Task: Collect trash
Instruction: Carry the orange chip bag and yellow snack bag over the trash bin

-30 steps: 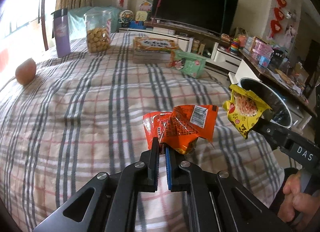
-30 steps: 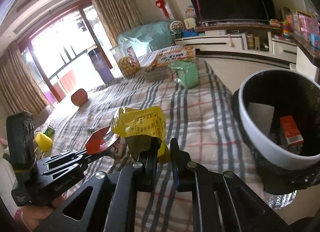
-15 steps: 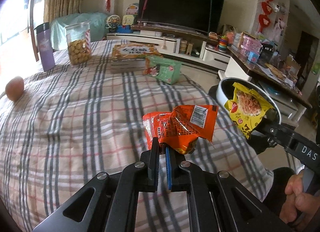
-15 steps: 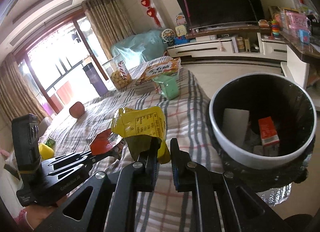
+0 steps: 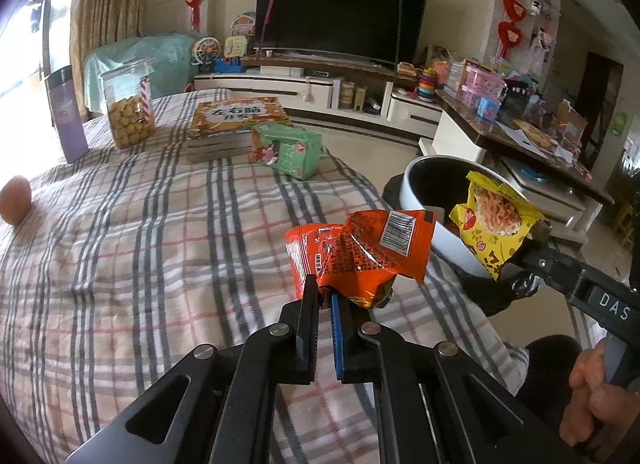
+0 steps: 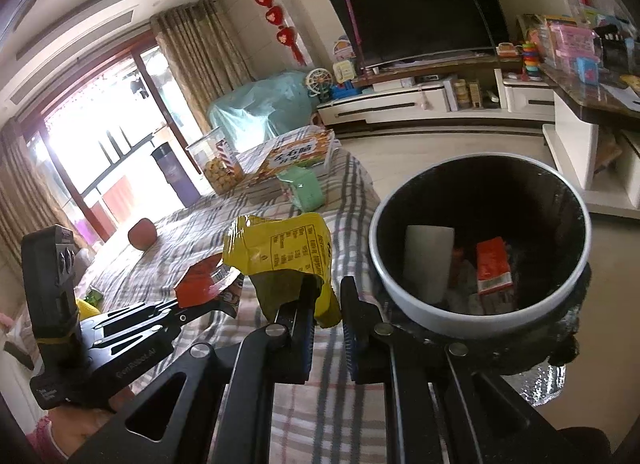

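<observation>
The left claw [image 5: 325, 296] is gripping an orange wrapper [image 5: 360, 254], its jaws pinched on the wrapper's lower edge so the packet is standing up above the fingertips, over the checked worktop [image 5: 140, 244]. The right claw [image 6: 325, 296] is gripping a yellow wrapper [image 6: 286, 260] in the same way, with the crumpled packet rising above and left of its jaws. In the left wrist view, the yellow wrapper [image 5: 494, 224] is sitting right of the left claw, in front of the bin [image 5: 424, 184]. In the right wrist view, the bin [image 6: 476, 244] is lying just right of and beyond the right claw, beside the worktop's edge, with a red packet [image 6: 493, 264] and a white card [image 6: 428, 260] inside. The left claw [image 6: 182, 302] is showing to the right claw's left. Well beyond both claws, a book [image 5: 236, 116], a green box [image 5: 290, 148] and a jar [image 5: 128, 108] are resting on the worktop.
</observation>
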Demonstrator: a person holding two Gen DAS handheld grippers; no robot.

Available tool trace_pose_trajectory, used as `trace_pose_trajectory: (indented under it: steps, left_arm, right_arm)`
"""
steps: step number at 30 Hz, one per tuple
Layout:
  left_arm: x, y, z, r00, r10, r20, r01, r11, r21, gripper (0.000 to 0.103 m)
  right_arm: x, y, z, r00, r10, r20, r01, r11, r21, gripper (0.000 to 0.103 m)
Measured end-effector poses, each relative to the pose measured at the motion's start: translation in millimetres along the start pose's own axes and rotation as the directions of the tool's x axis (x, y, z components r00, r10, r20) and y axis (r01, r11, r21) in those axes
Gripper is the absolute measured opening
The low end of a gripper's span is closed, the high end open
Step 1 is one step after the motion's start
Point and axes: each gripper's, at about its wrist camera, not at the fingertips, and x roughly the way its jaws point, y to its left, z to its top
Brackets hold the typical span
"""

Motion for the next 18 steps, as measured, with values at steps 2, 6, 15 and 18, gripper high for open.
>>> trace_pose_trajectory:
  steps: [2, 6, 15, 18]
  left_arm:
    - [1, -3, 2, 1.0, -0.006, 0.002, 0.006, 1.0, 0.005, 0.004]
    - [3, -9, 5, 1.0, -0.015, 0.006, 0.015, 1.0, 0.016, 0.004]
    - [8, -25, 8, 0.999, -0.036, 0.003, 0.036, 0.999, 0.039, 0.004]
    - [9, -30, 11, 0.999, -0.043, 0.004, 0.043, 0.998, 0.046, 0.004]
  right_arm:
    - [-2, -3, 0, 1.0, -0.005, 0.004, 0.005, 1.0, 0.006, 0.012]
    - [-7, -8, 1, 1.0, -0.019, 0.011, 0.018, 1.0, 0.015, 0.012]
    - [-17, -24, 3, 0.998, -0.047, 0.03, 0.045, 0.998, 0.038, 0.012]
    - [-18, -27, 2, 0.998, -0.051, 0.031, 0.049, 0.998, 0.046, 0.012]
